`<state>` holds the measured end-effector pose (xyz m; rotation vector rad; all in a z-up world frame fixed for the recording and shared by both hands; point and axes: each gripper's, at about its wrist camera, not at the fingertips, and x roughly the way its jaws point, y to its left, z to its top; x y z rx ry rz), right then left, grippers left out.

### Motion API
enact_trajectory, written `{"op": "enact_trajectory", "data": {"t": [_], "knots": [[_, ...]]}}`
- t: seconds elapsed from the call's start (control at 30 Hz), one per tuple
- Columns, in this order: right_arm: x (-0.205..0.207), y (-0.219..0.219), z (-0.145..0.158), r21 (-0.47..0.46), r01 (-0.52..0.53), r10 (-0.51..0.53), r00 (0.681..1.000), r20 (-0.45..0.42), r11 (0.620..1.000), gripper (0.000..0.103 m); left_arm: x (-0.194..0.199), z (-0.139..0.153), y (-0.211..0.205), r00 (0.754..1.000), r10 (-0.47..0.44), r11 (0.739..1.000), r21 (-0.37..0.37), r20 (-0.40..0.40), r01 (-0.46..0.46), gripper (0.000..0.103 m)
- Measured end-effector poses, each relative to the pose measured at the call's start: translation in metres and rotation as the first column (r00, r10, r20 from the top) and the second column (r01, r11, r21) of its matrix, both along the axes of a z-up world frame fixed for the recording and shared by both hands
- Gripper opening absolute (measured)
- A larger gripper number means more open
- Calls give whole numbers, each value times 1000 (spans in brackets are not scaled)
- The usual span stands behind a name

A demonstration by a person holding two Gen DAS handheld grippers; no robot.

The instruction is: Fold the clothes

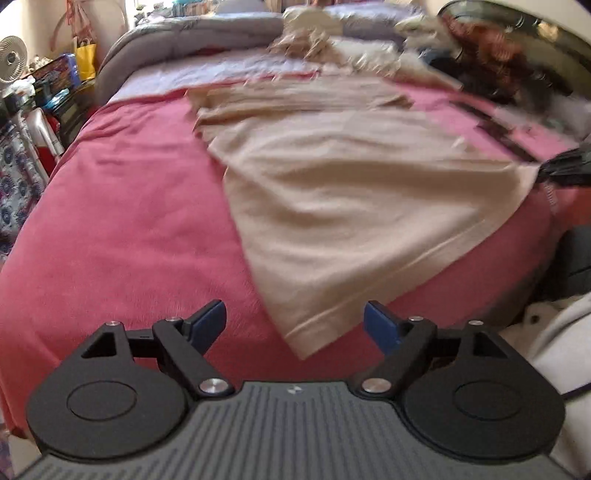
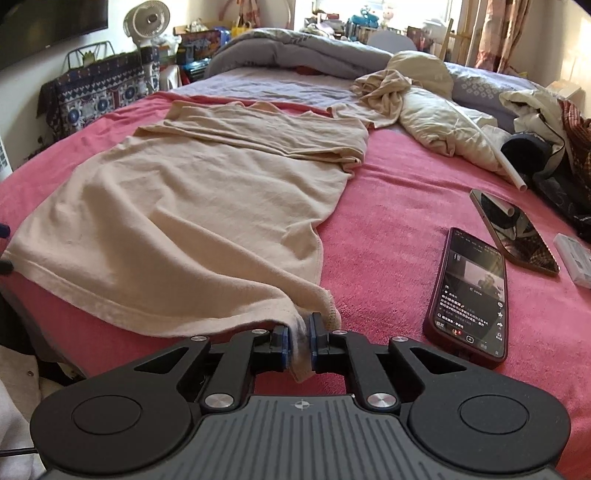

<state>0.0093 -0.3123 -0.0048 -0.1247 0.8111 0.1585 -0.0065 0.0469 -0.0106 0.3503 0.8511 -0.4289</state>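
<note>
A beige T-shirt (image 2: 192,206) lies spread on the pink blanket (image 2: 388,229) of a bed, its top part folded over. My right gripper (image 2: 300,332) is shut on the shirt's near hem corner, with cloth bunched between its blue pads. In the left wrist view the same shirt (image 1: 351,192) runs away from me. Its other hem corner lies on the blanket between the fingers of my left gripper (image 1: 295,314), which stands open; the pads do not touch the cloth.
Two phones (image 2: 469,291) (image 2: 517,232) and a small white box (image 2: 574,258) lie on the blanket to the right. Behind are a heap of cream clothes (image 2: 436,110), a grey duvet (image 2: 295,48) and a white tube (image 2: 495,147). Clutter and a fan (image 2: 147,18) line the left wall.
</note>
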Motion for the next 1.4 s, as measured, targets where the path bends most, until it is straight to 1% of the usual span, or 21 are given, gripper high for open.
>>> {"op": "enact_trajectory", "data": {"t": [0.1, 0.17, 0.23, 0.33, 0.43, 0.5, 0.53, 0.6, 0.73, 0.77, 0.8, 0.83, 0.87, 0.9, 0.97, 1.03, 1.07, 1.1, 1.17, 1.27, 1.4], "knots": [[-2, 1, 0, -4, 3, -3, 1000, 6, 1000, 12, -13, -11, -17, 995, -85, 988, 137, 57, 76, 83], [-4, 2, 0, -6, 7, -7, 1000, 9, 1000, 12, -26, -17, -29, 982, -162, 964, 229, 100, 136, 83], [-5, 1, 0, -6, 10, -9, 1000, 10, 1000, 12, -31, -17, -35, 970, -155, 947, 306, 188, 92, 83], [-5, 1, 1, -6, 12, -12, 1000, 13, 1000, 12, -24, -10, -33, 958, -93, 945, 328, 273, -2, 80], [-6, 1, 1, -6, 14, -14, 1000, 18, 1000, 12, -23, -7, -33, 948, -105, 936, 352, 299, -8, 75], [-6, 1, 1, -6, 15, -15, 1000, 19, 1000, 12, -26, -10, -36, 939, -145, 922, 387, 311, 14, 62], [-6, 1, 1, -5, 16, -16, 1000, 19, 1000, 12, -27, -13, -40, 935, -170, 914, 405, 310, 31, 60], [-6, 1, 0, -6, 17, -17, 1000, 18, 1000, 12, -30, -18, -48, 923, -227, 892, 446, 310, 70, 59], [-7, 3, -3, -13, 13, -13, 1000, 14, 1000, 12, -40, -31, -63, 876, -342, 831, 545, 339, 114, 59], [-7, 2, -3, -13, 14, -14, 1000, 14, 1000, 12, -41, -33, -65, 868, -357, 823, 555, 345, 118, 58], [-7, 2, -3, -11, 16, -15, 1000, 14, 1000, 12, -42, -33, -66, 865, -362, 824, 553, 348, 122, 54], [-7, 2, -3, -10, 19, -18, 1000, 15, 1000, 12, -41, -32, -66, 867, -357, 830, 544, 347, 123, 50], [-7, 2, -3, -11, 20, -20, 1000, 17, 1000, 12, -38, -31, -66, 875, -341, 839, 531, 343, 119, 32], [-8, 2, -2, -10, 26, -25, 999, 23, 1000, 12, -35, -28, -65, 887, -315, 854, 508, 338, 110, 8], [-11, 2, 4, -8, 39, -39, 998, 55, 999, 11, -29, -14, -59, 912, -245, 909, 406, 328, 98, 6], [-15, 2, 11, 1, 53, -53, 995, 87, 999, 11, -23, 9, -48, 933, -137, 967, 250, 332, 53, 5], [-15, 2, 17, 15, 59, -60, 993, 101, 998, 10, -19, 21, -43, 941, -82, 985, 169, 328, 27, 5], [-16, 1, 23, 31, 62, -65, 991, 116, 998, 10, -16, 33, -36, 943, -29, 995, 99, 331, -4, 5], [-12, -1, 36, 61, 62, -70, 986, 149, 996, 10, -4, 50, -24, 943, 41, 999, 4, 331, -45, 4], [8, -6, 57, 92, 52, -69, 978, 198, 994, 10, 30, 70, -12, 927, 90, 995, -63, 364, -71, 5], [76, -7, 82, 66, 31, -50, 951, 305, 997, 10, 141, 84, -17, 907, 139, 989, -92, 396, -112, 7]]}}
